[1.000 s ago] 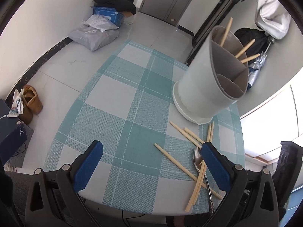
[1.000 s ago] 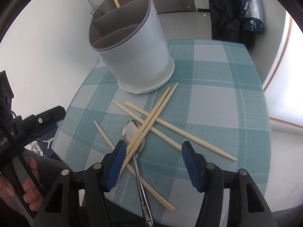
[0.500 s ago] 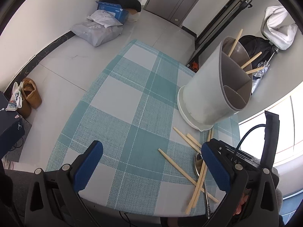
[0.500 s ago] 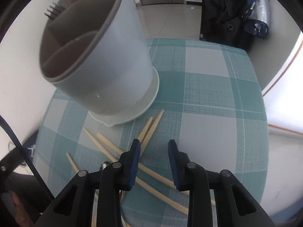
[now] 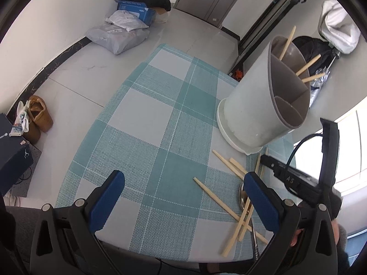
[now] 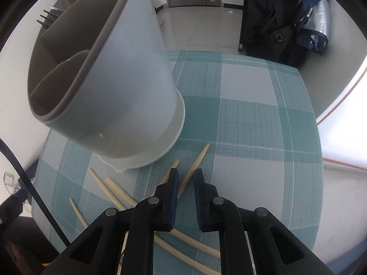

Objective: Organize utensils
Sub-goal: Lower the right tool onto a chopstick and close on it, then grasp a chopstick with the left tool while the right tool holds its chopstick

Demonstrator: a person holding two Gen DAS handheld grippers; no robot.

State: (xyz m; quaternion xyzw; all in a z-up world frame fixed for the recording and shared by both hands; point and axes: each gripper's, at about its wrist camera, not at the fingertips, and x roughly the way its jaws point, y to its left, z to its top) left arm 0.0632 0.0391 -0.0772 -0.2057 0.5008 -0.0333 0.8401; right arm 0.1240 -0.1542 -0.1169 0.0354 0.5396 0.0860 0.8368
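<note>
A white utensil holder point(image 5: 263, 105) with grey dividers stands on the checked table point(image 5: 160, 137); it holds chopsticks, and a fork point(image 6: 48, 17) shows in the right wrist view. Several loose chopsticks point(image 5: 220, 204) and a metal spoon point(image 5: 243, 192) lie in front of it. My left gripper point(image 5: 183, 199) is open and empty above the near table edge. My right gripper point(image 6: 185, 181) is low over the table, its jaws nearly closed around one chopstick point(image 6: 195, 167) that runs between them. The holder point(image 6: 110, 80) looms just to its left.
Bags and a box point(image 5: 128, 23) lie on the floor at the far left, shoes point(image 5: 39, 116) by the wall. A black bag point(image 6: 275, 18) stands beyond the table's far edge. The right gripper's body point(image 5: 298, 181) shows in the left wrist view.
My right gripper has moved forward and down toward the holder and its jaws have narrowed from wide open to a small gap around a chopstick. The left gripper has risen slightly.
</note>
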